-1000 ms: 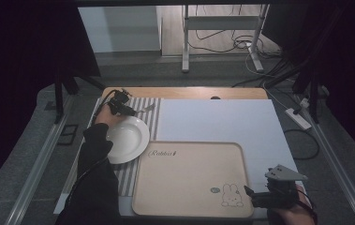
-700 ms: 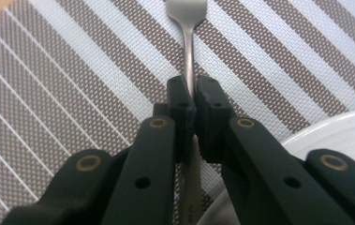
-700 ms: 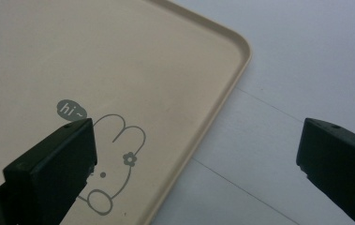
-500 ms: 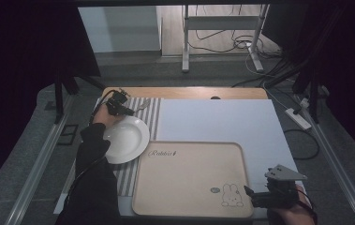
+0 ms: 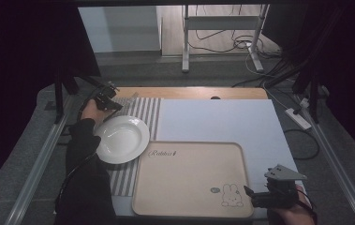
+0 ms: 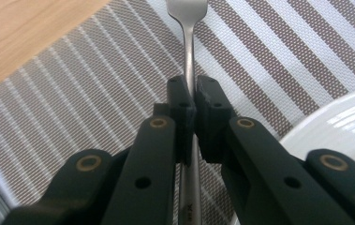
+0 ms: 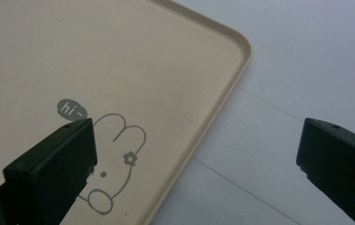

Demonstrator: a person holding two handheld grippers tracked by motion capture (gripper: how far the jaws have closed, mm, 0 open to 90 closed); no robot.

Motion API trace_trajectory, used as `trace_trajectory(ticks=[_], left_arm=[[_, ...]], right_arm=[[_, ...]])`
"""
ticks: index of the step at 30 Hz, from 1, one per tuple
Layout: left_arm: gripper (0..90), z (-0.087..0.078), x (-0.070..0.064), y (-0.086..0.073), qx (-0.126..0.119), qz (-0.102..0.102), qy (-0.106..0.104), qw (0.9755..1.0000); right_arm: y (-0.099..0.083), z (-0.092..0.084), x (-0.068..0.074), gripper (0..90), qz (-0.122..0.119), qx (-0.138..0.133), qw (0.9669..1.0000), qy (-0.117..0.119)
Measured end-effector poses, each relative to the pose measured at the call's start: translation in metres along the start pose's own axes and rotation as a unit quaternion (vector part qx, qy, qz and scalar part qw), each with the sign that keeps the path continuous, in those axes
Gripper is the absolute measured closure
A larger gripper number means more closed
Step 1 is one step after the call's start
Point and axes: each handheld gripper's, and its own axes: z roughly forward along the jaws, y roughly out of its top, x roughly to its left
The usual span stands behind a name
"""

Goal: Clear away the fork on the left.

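A silver fork (image 6: 190,47) runs lengthwise between the pads of my left gripper (image 6: 191,101), which is shut on its handle; the tines point away over the striped placemat (image 6: 72,103). In the high view my left gripper (image 5: 111,104) sits at the far left of the table, just beyond the white plate (image 5: 121,138). The plate's rim (image 6: 339,126) lies close by on the right in the left gripper view. My right gripper (image 7: 196,136) is open with nothing between its jaws, hovering over the near right corner of the beige tray (image 7: 119,56). In the high view my right gripper (image 5: 255,196) stays at the table's front right.
The beige tray (image 5: 189,178), printed with a rabbit drawing (image 5: 231,194), lies bare at front centre. A pale mat (image 5: 217,119) covers the table's right part, and bare wood (image 5: 189,92) runs along the far edge. Table frames and cables (image 5: 240,44) stand beyond it.
My left gripper has shifted a little to the left and up with the fork. The right gripper has stayed put.
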Motion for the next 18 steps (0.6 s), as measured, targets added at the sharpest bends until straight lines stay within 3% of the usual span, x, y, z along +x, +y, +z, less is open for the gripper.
trace_trajectory(ticks=[9,14,18], left_arm=[[84.9,-0.019,0.001,-0.004,0.005,0.001,-0.015,0.9999],[84.9,-0.024,-0.008,-0.005,0.004,-0.006,-0.040,0.9992],[84.9,-0.025,-0.015,-0.007,0.005,-0.004,-0.045,0.9990]], right_arm=[[0.000,0.000,0.000,0.0,-0.003,0.003,1.0000,0.000],[0.000,0.000,0.001,0.0,-0.004,0.002,1.0000,-0.003],[0.000,0.000,0.001,0.0,-0.006,0.003,1.0000,-0.003]])
